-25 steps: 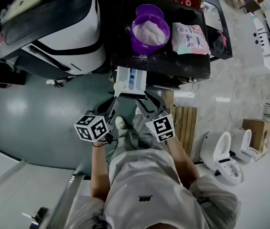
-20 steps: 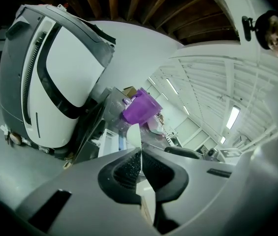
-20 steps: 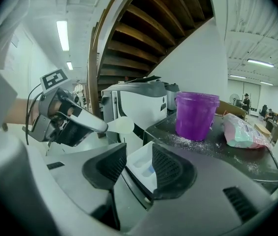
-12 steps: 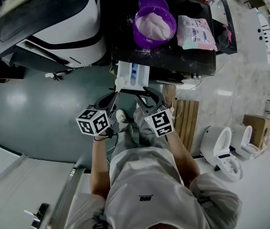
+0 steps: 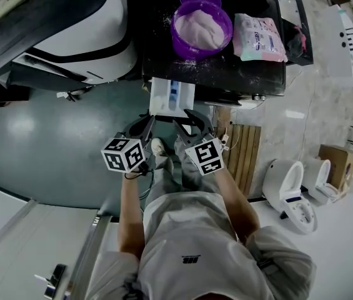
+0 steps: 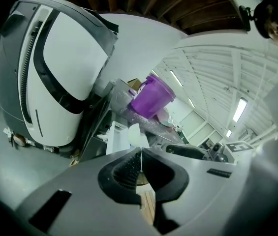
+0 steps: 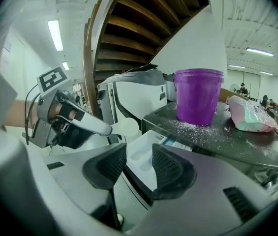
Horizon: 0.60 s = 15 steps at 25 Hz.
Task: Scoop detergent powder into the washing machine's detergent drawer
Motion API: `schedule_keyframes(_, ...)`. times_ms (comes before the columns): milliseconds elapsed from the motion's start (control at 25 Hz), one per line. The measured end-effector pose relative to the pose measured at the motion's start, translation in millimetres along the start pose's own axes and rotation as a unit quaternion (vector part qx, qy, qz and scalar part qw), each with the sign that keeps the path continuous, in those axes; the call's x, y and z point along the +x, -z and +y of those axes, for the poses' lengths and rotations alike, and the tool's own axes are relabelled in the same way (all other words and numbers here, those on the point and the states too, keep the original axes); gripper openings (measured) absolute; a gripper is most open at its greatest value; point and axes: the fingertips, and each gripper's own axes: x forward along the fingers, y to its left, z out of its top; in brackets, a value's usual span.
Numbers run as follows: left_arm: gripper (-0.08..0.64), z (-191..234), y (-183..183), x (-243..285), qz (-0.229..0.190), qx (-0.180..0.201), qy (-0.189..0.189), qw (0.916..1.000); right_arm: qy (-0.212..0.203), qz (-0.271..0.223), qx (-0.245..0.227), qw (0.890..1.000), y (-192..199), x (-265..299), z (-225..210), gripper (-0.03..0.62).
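My left gripper (image 6: 141, 154) is shut on the thin handle of a white scoop (image 6: 136, 135), whose bowl points at the open white detergent drawer (image 5: 171, 97). In the right gripper view the scoop (image 7: 124, 127) hovers at the drawer's (image 7: 146, 157) left front corner. My right gripper (image 7: 139, 154) is open with nothing between its fingers, just in front of the drawer. In the head view the left gripper (image 5: 148, 120) and right gripper (image 5: 180, 122) sit side by side below the drawer. A purple bucket (image 5: 201, 27) of white powder stands on the machine's black top (image 5: 226, 74).
A detergent bag (image 5: 260, 37) lies right of the bucket, with spilled powder on the top. A large white and grey machine (image 5: 70, 36) stands at the left. A wooden slat board (image 5: 242, 161) and white toilets (image 5: 288, 195) are on the floor at the right.
Both grippers have crept slightly up towards the drawer. The scoop stays in the left gripper; the right gripper stays open.
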Motion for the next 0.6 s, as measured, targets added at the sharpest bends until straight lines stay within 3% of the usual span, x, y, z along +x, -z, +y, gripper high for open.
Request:
schedule_keyframes(160,0.017,5,3,9,0.007,0.011,-0.016,0.9998,-0.002,0.005,0.004,1.0,5,4,-3,0.164)
schedule_keyframes(600,0.017,19,10,24,0.048,0.09,-0.089,0.9908,-0.009,0.012,0.007,1.0,12,7,-10,0.164)
